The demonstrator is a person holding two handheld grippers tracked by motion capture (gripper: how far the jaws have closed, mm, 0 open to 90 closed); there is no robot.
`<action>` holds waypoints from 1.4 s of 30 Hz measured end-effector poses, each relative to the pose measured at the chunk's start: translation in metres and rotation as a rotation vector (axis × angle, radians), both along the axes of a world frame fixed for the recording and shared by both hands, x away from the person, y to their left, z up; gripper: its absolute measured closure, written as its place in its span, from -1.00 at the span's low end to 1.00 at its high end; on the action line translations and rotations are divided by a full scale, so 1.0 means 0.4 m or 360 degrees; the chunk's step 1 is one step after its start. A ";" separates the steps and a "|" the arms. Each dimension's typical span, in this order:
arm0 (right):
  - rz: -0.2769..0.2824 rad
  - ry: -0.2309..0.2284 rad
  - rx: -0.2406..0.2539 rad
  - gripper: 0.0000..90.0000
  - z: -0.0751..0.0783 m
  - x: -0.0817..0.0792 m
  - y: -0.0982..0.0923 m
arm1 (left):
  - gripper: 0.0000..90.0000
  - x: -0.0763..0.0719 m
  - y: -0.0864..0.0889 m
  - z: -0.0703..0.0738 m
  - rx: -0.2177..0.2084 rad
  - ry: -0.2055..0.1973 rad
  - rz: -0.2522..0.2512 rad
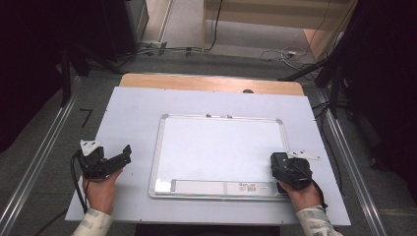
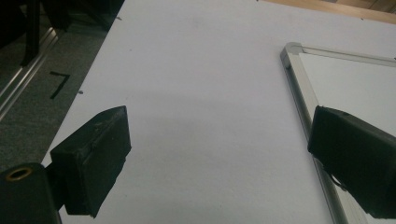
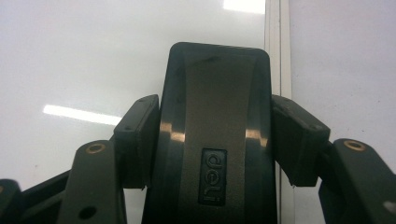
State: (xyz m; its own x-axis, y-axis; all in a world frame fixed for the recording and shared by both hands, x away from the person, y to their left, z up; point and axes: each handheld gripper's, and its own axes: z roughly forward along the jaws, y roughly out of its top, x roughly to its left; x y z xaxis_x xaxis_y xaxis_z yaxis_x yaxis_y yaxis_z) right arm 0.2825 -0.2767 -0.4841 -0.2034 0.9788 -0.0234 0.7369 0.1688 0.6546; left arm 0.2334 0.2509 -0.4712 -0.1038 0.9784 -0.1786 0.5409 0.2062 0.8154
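A black, oblong eraser [image 3: 215,135] with a rounded top and a small "del" label on its glossy back is held upright at the lower right corner of the whiteboard [image 1: 221,147], which is laid flat, white and silver-framed, on the table.

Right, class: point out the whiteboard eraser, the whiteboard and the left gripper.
whiteboard eraser [image 3: 215,116], right gripper view, its dark top face
whiteboard [image 1: 221,147], high view, its bare white surface
left gripper [image 1: 129,152], high view, between its jaw tips

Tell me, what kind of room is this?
Probably a lab or recording workspace: a bare white table with a whiteboard on it stands between metal floor rails, with loose cables across the carpet behind.
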 end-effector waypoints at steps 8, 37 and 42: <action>-0.0007 -0.0001 -0.0001 -0.20 0.000 0.001 0.001 | -0.86 0.000 0.000 0.000 -0.0002 0.0000 0.0001; 0.0130 -0.0239 0.0086 -0.50 0.069 0.038 -0.010 | -0.86 0.005 -0.004 -0.004 0.0009 0.0013 -0.0003; 0.0150 -0.0259 0.0109 -0.50 0.083 0.060 -0.012 | -0.86 0.005 -0.004 -0.005 0.0013 0.0018 -0.0006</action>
State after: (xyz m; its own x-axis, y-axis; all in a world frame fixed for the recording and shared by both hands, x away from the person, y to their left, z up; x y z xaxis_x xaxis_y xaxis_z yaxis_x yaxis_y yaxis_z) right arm 0.3064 -0.2814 -0.4509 -0.2935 0.9560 0.0027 0.6032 0.1830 0.7763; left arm 0.2355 0.2495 -0.4734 -0.1019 0.9802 -0.1697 0.5510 0.1977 0.8108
